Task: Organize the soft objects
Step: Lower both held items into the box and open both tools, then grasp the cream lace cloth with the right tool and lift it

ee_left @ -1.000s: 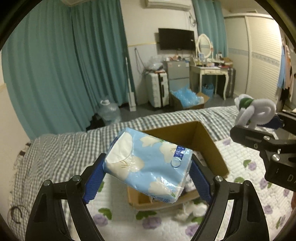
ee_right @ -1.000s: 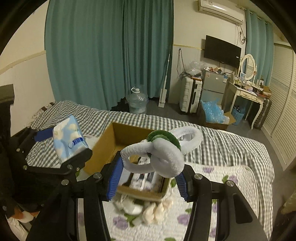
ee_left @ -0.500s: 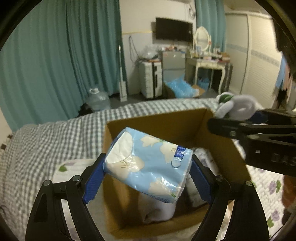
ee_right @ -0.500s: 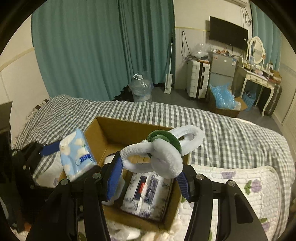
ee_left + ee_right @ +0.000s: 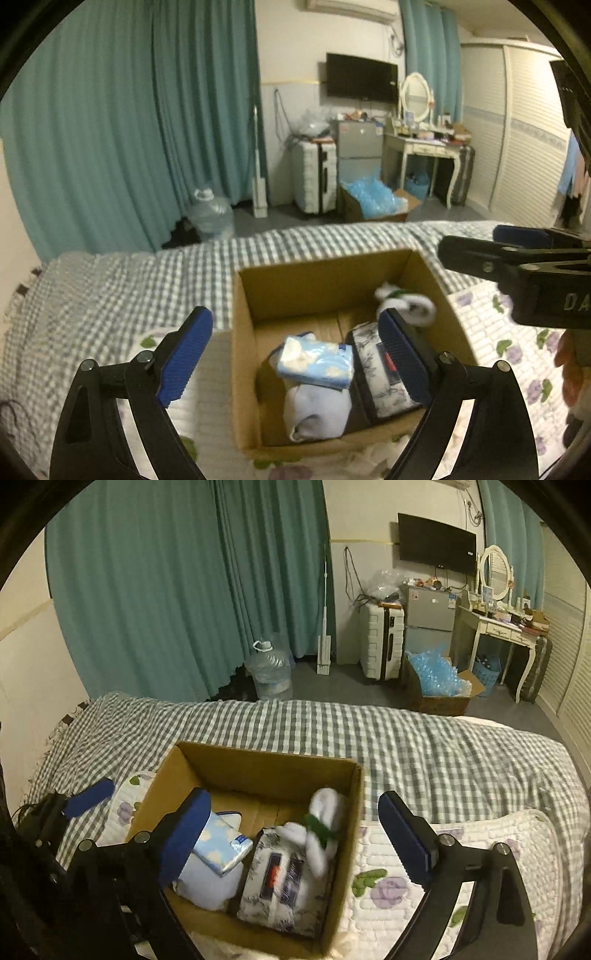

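Observation:
An open cardboard box sits on the bed. Inside lie a blue flowered tissue pack, a white-and-green plush toy, a grey flowered wipes pack and a pale blue cloth. My left gripper is open and empty above the box's near side. My right gripper is open and empty above the box; it shows at the right in the left wrist view.
The bed has a grey checked cover and a white flowered quilt. Beyond it are teal curtains, a water jug, a suitcase, a box of blue plastic and a dressing table.
Both grippers opened over the box. The tissue pack dropped from the left gripper and the plush toy from the right; both now lie inside the box.

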A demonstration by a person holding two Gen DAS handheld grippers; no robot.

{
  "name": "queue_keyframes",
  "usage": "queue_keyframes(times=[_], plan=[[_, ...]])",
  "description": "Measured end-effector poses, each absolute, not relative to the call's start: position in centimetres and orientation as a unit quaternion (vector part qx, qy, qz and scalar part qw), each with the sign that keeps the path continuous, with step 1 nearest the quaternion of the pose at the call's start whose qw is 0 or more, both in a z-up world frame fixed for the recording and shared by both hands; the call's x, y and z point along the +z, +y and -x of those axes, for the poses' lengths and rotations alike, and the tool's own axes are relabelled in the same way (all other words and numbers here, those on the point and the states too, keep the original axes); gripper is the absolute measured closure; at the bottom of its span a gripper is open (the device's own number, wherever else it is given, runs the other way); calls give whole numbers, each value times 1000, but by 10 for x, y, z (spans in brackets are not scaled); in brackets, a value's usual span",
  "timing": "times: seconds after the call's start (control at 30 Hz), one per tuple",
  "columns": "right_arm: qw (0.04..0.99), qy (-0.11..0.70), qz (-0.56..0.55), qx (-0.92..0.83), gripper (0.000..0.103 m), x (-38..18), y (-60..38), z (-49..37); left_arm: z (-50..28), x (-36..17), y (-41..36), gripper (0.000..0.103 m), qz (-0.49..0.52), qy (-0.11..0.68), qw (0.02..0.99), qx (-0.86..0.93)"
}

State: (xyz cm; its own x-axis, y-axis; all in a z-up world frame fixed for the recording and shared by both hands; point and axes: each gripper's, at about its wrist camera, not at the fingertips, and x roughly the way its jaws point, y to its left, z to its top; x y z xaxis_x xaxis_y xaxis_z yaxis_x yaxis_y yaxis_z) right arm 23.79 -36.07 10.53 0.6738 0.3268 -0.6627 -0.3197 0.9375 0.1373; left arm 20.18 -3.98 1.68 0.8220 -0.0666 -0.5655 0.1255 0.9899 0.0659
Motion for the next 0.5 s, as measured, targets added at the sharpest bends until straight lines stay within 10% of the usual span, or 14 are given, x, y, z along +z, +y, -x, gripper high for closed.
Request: queue_keyframes(times=[0.5], plan=[[933, 310, 15, 183, 4, 211, -426, -129, -96, 89, -34, 5, -70, 244, 967, -30]])
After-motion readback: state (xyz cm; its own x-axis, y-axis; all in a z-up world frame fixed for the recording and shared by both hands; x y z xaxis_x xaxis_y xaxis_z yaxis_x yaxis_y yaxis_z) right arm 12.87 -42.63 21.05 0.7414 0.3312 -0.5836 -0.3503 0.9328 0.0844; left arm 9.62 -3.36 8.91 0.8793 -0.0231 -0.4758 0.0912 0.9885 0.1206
